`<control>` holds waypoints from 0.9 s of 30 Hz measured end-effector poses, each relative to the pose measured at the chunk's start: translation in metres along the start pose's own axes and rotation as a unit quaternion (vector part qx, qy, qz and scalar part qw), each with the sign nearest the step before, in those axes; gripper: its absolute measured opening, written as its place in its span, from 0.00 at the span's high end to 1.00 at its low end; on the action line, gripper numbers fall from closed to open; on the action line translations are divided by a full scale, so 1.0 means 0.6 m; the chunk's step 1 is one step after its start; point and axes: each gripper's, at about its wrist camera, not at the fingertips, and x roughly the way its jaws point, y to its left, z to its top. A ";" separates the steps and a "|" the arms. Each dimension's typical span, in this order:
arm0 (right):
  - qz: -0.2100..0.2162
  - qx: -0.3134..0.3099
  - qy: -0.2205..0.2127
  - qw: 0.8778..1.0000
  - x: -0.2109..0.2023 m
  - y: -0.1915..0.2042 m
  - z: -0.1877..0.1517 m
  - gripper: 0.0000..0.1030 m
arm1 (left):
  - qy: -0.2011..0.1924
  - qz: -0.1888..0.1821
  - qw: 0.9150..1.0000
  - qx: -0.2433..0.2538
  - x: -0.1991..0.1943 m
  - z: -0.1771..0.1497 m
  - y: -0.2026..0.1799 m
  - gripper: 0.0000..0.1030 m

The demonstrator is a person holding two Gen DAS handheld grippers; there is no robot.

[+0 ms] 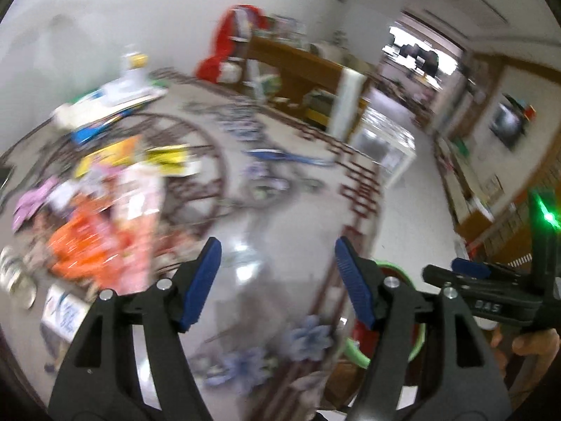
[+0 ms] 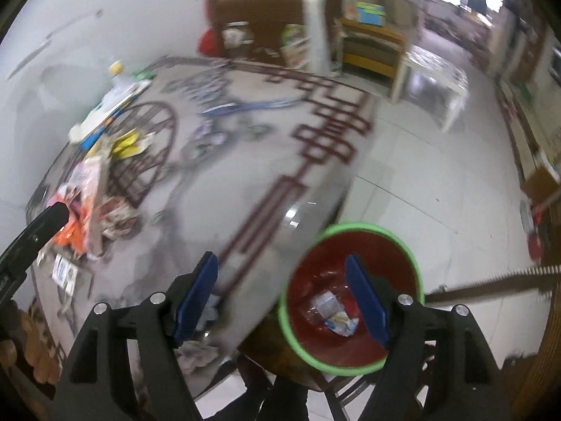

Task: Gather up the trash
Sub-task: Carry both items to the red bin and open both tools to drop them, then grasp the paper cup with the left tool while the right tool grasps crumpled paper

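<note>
A round table with a patterned glossy cloth [image 1: 273,231] fills both views, which are blurred by motion. A pile of wrappers, orange, pink and yellow [image 1: 105,217], lies on its left side; it also shows in the right wrist view [image 2: 87,210]. A red bin with a green rim [image 2: 350,294] stands beside the table's near right edge and holds some crumpled wrappers [image 2: 333,312]. My left gripper [image 1: 277,280] is open and empty above the table. My right gripper [image 2: 280,298] is open and empty over the table edge and bin; it appears in the left wrist view [image 1: 470,270].
A stack of books and a bottle [image 1: 115,94] sits at the table's far left. A card [image 1: 65,315] and a metal tin [image 1: 17,280] lie near the pile. Wooden shelves [image 2: 280,28], a white low table [image 2: 438,84] and tiled floor [image 2: 438,193] lie beyond.
</note>
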 end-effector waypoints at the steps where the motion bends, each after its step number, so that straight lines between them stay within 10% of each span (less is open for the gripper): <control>1: 0.006 -0.011 0.002 1.000 0.004 0.016 0.003 0.29 | -0.002 0.012 1.000 -0.015 -0.009 -0.004 0.022 0.37; 9: 0.057 -0.088 0.023 0.994 0.032 0.141 -0.001 0.29 | -0.015 0.117 0.987 -0.108 -0.076 -0.051 0.194 0.37; 17: 0.086 -0.115 0.016 0.990 0.033 0.208 -0.022 0.29 | -0.004 0.228 0.957 -0.180 -0.119 -0.073 0.365 0.37; 27: 0.088 -0.127 -0.001 0.988 0.034 0.252 -0.010 0.29 | 0.034 0.270 0.925 -0.266 -0.071 -0.064 0.531 0.37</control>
